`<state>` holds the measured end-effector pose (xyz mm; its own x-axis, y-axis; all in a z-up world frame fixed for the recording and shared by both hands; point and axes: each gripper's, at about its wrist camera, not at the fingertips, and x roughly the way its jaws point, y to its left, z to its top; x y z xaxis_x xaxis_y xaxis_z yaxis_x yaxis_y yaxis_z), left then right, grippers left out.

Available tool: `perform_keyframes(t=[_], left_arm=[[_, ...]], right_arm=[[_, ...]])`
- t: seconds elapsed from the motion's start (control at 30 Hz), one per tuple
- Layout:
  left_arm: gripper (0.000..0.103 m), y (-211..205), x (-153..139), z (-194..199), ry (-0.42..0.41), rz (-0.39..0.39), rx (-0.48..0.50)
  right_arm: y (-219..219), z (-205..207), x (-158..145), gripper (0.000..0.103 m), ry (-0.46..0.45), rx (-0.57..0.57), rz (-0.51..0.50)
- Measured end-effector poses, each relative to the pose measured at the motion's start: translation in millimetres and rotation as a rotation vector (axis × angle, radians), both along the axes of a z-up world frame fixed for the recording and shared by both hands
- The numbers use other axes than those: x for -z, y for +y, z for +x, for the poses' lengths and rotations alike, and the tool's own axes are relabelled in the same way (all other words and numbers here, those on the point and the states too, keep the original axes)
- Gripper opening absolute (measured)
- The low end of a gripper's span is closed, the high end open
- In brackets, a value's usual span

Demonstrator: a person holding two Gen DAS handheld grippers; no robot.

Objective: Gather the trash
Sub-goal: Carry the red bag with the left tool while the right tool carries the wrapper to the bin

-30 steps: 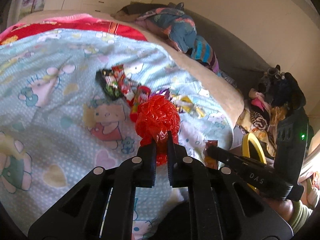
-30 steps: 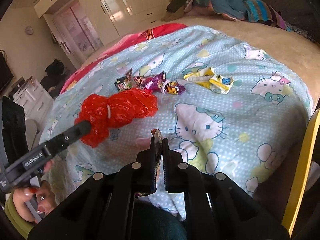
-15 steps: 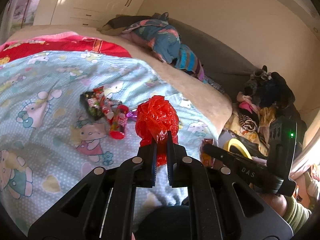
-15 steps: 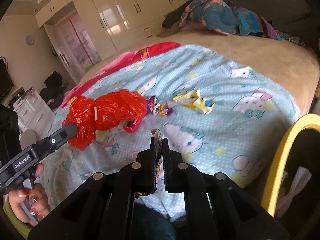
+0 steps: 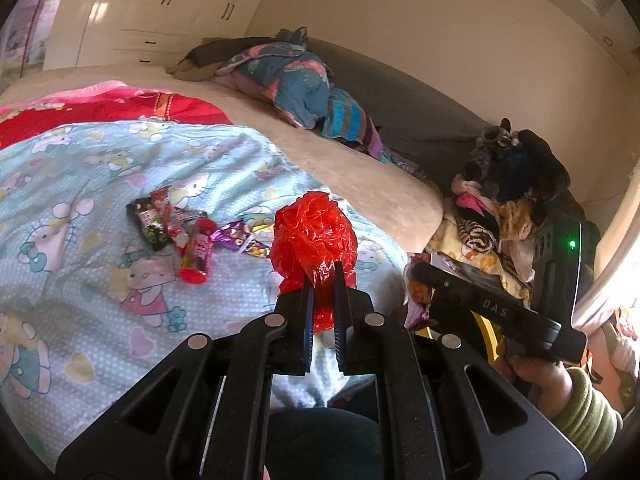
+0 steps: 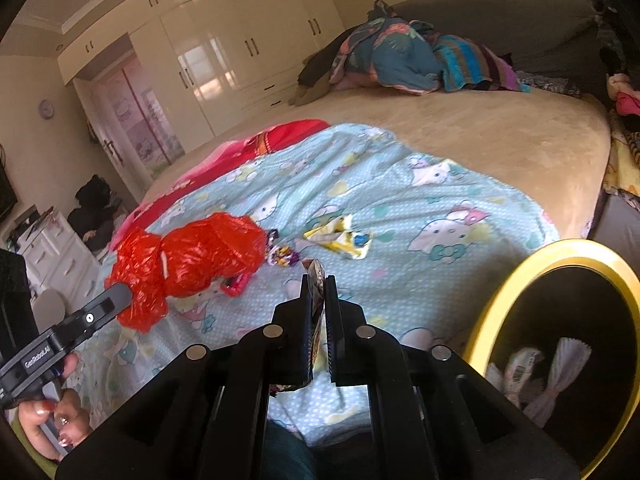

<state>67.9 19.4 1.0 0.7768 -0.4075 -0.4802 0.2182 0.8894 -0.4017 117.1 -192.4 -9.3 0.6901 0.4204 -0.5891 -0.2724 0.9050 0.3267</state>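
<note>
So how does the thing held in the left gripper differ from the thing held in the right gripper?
The left gripper is shut on a red plastic bag, crumpled and bulky; the right gripper is shut on a snack wrapper, flat and thin. The bag is plain red, while the wrapper is printed in several colours. Both are pinched above the Hello Kitty blanket.

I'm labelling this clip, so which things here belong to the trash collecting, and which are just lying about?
Job:
- crumpled red plastic bag, in left gripper
- snack wrapper, in right gripper
- loose wrappers on the sheet
- yellow-rimmed black bin

Lying about:
- bundled blue patterned bedding
- clothes pile
- white wardrobe
</note>
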Motion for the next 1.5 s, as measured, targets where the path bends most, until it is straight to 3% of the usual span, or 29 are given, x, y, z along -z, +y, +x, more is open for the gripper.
perform_keyframes(t=[0.53,1.5], left_arm=[[0.005,-39.7,-8.6,-8.6,-0.025,0.028,0.098],[0.005,-121.4,9.6,-10.0,0.000,0.107,0.296]], right_arm=[[-55.4,-8.5,-12.3,0.006,-0.047,0.124,0.006],[-150.7,-20.6,-3.1,0.006,-0.046,0.362,0.011]])
